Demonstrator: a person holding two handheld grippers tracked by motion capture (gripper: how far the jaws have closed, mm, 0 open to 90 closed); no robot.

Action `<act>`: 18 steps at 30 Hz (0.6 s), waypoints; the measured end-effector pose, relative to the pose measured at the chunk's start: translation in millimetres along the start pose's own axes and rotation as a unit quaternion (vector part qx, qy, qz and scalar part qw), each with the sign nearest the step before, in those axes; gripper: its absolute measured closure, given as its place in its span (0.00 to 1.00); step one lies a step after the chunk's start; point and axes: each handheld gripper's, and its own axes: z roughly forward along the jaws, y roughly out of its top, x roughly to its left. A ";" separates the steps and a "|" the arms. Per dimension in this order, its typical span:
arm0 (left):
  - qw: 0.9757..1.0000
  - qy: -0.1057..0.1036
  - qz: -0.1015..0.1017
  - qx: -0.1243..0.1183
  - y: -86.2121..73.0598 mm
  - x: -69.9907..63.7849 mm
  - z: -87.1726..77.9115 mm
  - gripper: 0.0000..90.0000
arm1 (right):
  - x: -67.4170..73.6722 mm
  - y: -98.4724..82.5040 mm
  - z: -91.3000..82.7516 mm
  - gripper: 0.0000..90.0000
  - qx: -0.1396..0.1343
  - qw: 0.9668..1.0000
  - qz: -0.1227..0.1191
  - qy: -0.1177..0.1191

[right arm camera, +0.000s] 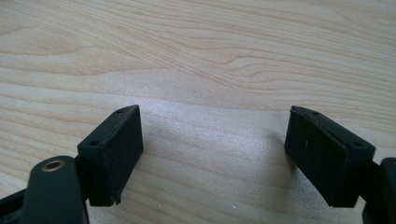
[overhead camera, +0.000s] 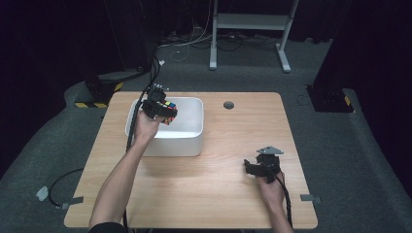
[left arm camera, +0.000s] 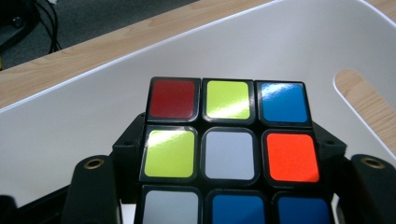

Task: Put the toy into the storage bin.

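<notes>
Nearest me in the high view, my two forearms are coming in from the bottom edge, and I am working from there. My left gripper (overhead camera: 160, 110) is holding the puzzle cube (overhead camera: 167, 112) over the far left part of the white bin (overhead camera: 194, 138), which is sitting on the left half of the table (overhead camera: 218, 194). In the left gripper view the jaws are pressing on the two opposite sides of the cube (left arm camera: 229, 154), with its sticker face turned toward the camera and the bin's white floor (left arm camera: 70, 121) lying below and beyond it.

I am judging the cube to be light, stiff plastic, so it is not going to give under the grip. Its faces are glossy, though, and the stickers are catching the light, so I am expecting it to be slippery. Its layers can also turn, so gripping flat on two opposite faces across the middle, as the jaws are doing now, looks like the safest hold. A grip on corners or one layer could let it twist out.

My right gripper (overhead camera: 253, 169) is resting on the near right of the table, well apart from the bin. Its jaws are standing wide with nothing between them, just bare wood in the right gripper view.
</notes>
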 end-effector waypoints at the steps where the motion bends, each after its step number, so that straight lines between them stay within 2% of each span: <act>1: 1.000 0.001 -0.001 0.000 -1.0 0.4 -0.8 0.38 | 0.0 0.0 0.0 0.21 0.000 1.000 0.000 -0.001; 7: 1.000 -0.004 -0.001 -0.004 -5.1 2.1 -6.4 0.38 | -0.1 0.0 0.0 0.21 0.000 1.000 -0.001 -0.001; 18: 1.000 -0.001 -0.003 0.003 -16.1 5.6 -10.3 0.38 | 0.0 0.0 0.0 0.21 0.000 1.000 0.000 -0.001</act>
